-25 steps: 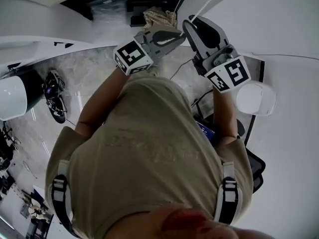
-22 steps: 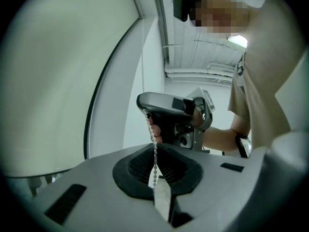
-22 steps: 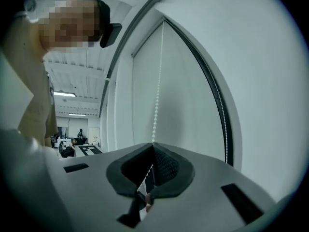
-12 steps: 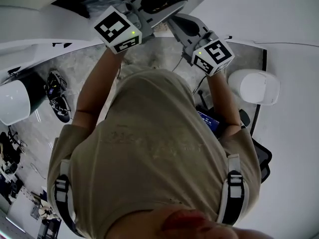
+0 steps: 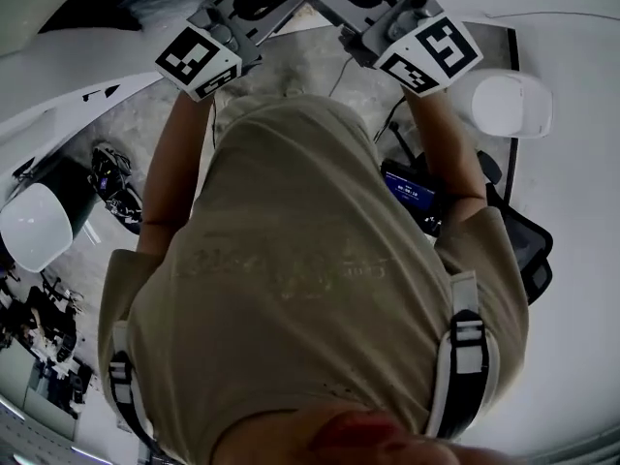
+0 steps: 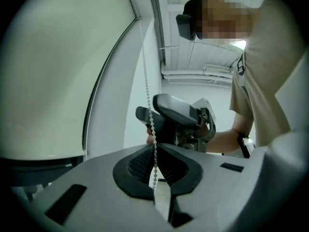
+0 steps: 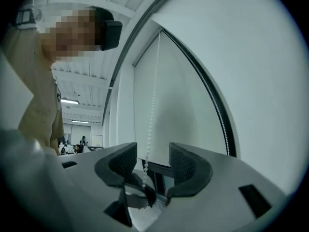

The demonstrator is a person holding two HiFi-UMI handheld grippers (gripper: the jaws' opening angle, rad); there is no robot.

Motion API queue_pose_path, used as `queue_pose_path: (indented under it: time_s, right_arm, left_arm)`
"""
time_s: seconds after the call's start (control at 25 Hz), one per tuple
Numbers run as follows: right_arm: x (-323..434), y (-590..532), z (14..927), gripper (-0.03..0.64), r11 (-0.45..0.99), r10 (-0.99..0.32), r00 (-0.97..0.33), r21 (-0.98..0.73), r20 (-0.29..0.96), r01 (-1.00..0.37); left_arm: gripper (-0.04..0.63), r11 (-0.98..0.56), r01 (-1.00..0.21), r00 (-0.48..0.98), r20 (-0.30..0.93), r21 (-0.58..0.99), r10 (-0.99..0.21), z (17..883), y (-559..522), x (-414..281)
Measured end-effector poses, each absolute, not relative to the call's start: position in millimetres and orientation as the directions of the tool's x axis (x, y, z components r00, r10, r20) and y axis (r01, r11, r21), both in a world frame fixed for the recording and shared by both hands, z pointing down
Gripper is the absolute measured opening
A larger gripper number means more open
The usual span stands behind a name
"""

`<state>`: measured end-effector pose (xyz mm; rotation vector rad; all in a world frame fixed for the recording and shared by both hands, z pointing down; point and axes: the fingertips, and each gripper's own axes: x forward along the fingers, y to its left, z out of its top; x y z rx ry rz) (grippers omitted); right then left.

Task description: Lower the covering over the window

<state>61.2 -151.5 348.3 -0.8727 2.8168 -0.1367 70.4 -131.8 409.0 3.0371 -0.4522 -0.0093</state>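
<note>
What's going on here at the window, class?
A person with tongs in each hand is working the bead chain of a blind. The left tongs have just closed on the chain. The right tongs have just opened, and the chain hangs loose between their jaws. The blind looks most of the way down.

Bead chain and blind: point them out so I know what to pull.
bead chain [image 6: 154,163], left gripper view, on its lower stretch.
blind [image 7: 183,105], right gripper view, on the middle of the fabric.
</note>
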Motion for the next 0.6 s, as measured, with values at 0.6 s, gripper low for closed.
queue_pose_path:
  time_s: [0.6]
  right_arm:
    - [45.9,-144.0,421.2,0.012,0.794,-0.594,-0.803,-0.128,0.044,-0.595]
  left_arm:
    - [0.184,-0.952,-0.281,0.936,-0.186,0.118,-0.300,328.8,-156.9,64.9]
